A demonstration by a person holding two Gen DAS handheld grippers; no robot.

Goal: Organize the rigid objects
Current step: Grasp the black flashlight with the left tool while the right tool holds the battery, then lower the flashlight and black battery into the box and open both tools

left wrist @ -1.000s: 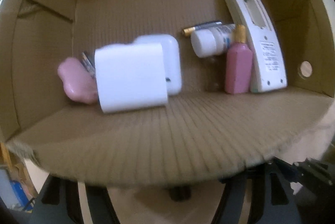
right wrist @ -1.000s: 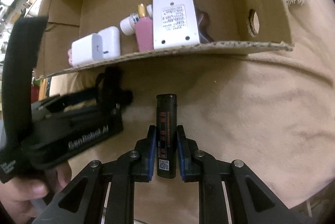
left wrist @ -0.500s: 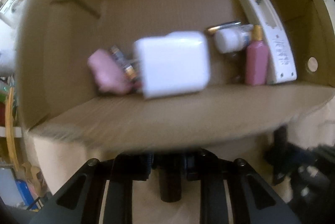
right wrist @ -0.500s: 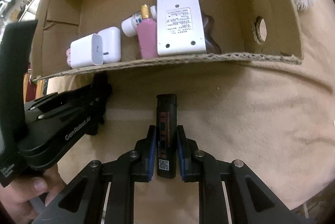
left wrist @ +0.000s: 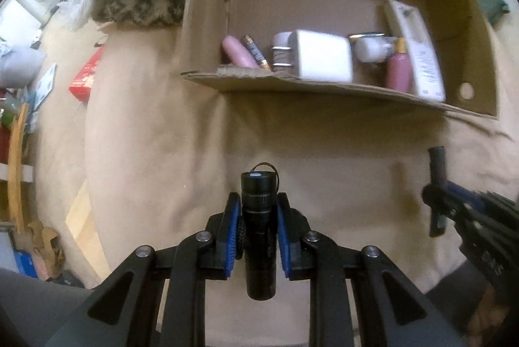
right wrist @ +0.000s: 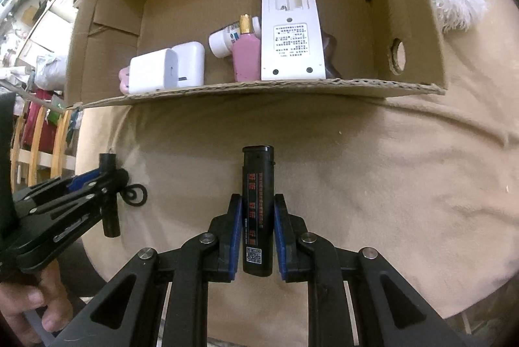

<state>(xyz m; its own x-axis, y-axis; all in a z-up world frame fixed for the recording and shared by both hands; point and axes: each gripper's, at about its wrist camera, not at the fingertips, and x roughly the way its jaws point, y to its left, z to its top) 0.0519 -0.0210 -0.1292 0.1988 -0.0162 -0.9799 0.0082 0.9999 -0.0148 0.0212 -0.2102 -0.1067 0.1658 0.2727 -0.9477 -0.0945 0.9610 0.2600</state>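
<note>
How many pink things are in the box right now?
2: a pink bottle beside the remote, and a pink item at the box's left end behind the chargers. More may be hidden.

black flashlight | black lighter, red print | pink bottle | white charger | tan blanket

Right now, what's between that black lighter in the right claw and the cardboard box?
Only bare beige blanket lies between the lighter and the cardboard box, shown in the right wrist view.
</note>
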